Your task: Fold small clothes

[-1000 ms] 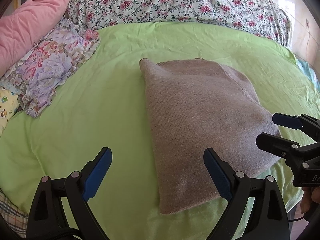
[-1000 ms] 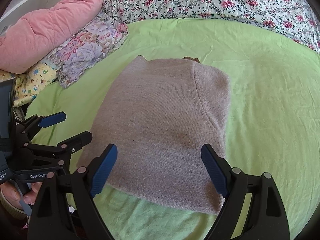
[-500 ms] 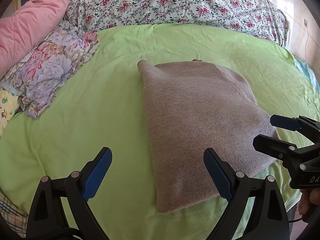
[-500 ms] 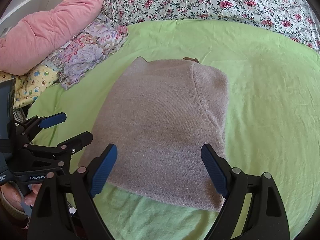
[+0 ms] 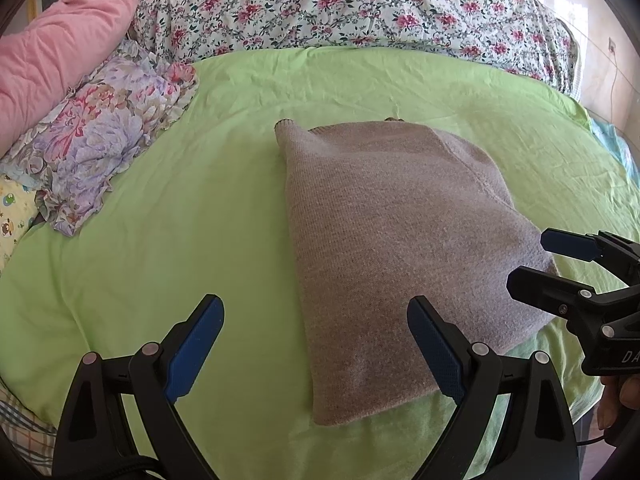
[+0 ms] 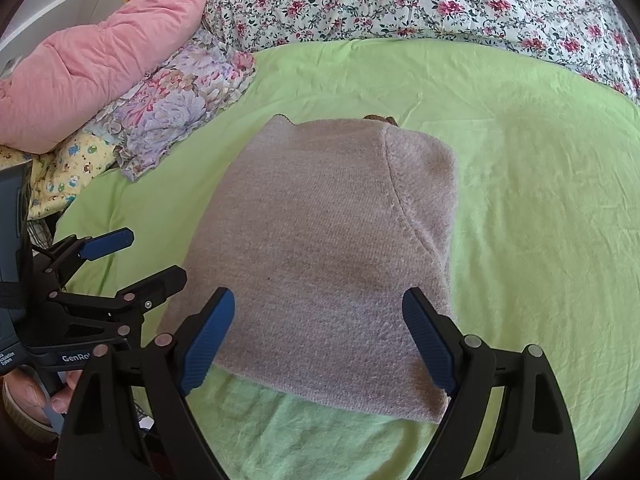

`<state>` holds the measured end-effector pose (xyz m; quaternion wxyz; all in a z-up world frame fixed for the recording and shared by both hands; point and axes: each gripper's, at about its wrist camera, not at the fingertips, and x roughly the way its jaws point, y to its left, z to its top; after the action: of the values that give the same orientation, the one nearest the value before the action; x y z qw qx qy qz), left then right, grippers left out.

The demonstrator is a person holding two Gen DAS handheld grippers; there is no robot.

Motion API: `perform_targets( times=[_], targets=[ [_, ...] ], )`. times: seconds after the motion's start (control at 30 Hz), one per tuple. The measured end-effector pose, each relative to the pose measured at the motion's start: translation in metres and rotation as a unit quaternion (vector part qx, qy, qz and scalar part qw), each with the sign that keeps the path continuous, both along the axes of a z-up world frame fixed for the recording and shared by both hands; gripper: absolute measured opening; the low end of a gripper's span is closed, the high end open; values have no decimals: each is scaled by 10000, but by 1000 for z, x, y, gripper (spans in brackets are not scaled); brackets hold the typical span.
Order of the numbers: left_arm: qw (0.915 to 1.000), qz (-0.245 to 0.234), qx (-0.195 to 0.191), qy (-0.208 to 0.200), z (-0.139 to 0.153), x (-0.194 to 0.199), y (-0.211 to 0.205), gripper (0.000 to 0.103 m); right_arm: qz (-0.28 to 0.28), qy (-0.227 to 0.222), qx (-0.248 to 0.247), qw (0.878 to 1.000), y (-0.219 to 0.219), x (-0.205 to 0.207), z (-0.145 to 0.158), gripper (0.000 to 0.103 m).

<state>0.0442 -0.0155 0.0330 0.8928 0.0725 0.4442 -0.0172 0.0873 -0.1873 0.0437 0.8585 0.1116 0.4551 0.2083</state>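
Note:
A folded beige knit sweater (image 5: 392, 248) lies flat on the green sheet (image 5: 180, 240); it also shows in the right wrist view (image 6: 320, 260). My left gripper (image 5: 316, 344) is open and empty, just above the sweater's near left edge. My right gripper (image 6: 316, 336) is open and empty over the sweater's near edge. The right gripper also shows at the right of the left wrist view (image 5: 540, 260), and the left gripper at the left of the right wrist view (image 6: 156, 256), both open.
A floral cloth pile (image 5: 100, 144) and a pink quilt (image 5: 60, 52) lie at the far left. A flowered duvet (image 5: 360, 4) runs along the back. A cartoon-print cloth (image 6: 68, 168) lies at the left edge.
Both grippers have drawn back slightly from the sweater, so it sits a bit farther away. The sweater has not changed shape and both grippers stay open.

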Motion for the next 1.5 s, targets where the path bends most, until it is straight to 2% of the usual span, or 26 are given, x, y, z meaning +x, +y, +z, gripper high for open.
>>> perform_targets(
  times=[1.5],
  targets=[
    [10000, -23, 27, -65, 2, -1, -1, 94, -16, -13, 21, 10000, 0, 0, 5, 86]
  ],
)
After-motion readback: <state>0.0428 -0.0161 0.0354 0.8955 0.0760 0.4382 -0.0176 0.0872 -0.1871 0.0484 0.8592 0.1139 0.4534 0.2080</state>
